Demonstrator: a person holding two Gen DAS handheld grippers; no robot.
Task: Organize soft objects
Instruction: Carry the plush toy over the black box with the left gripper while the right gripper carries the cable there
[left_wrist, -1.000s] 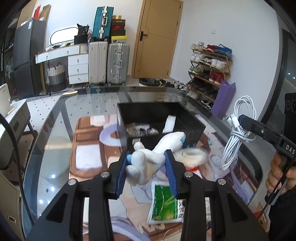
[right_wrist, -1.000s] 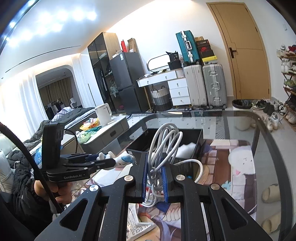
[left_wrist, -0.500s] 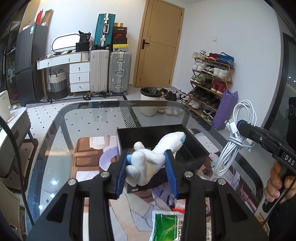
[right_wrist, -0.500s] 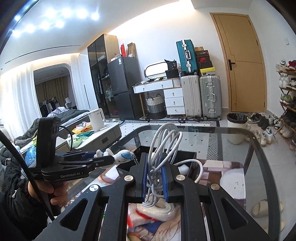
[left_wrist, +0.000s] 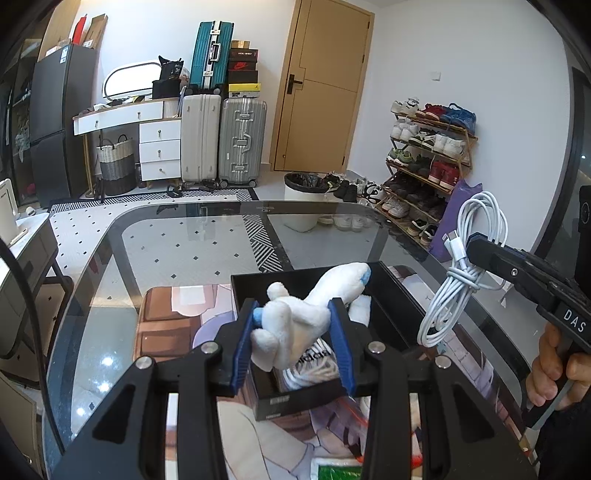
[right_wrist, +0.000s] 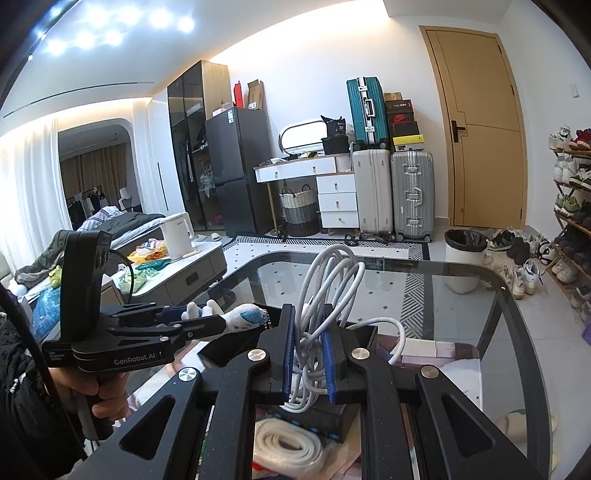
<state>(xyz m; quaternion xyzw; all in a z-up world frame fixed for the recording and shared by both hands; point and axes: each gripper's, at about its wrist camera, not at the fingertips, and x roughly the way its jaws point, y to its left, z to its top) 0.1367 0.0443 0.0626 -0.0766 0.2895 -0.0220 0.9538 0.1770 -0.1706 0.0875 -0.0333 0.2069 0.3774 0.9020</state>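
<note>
Over the glass table, in the left wrist view, we are holding a white plush toy in the left gripper, blue pads pressing on both its sides, toy hanging above the near half of the black box. Inside the box we are seeing white fabric and a striped white item under the toy. Off to the right, the right gripper is clamping a coiled white cable, held up in the air beside the box, a hand gripping its handle. A green packet is lying at the bottom edge. In the right wrist view, the right gripper is squeezing the cable between its closed jaws, loops sticking up and a tail curling right. The left gripper is sitting at the left with the plush toy in it, over the box. A rolled white band is lying on the table beneath our jaws.
</note>
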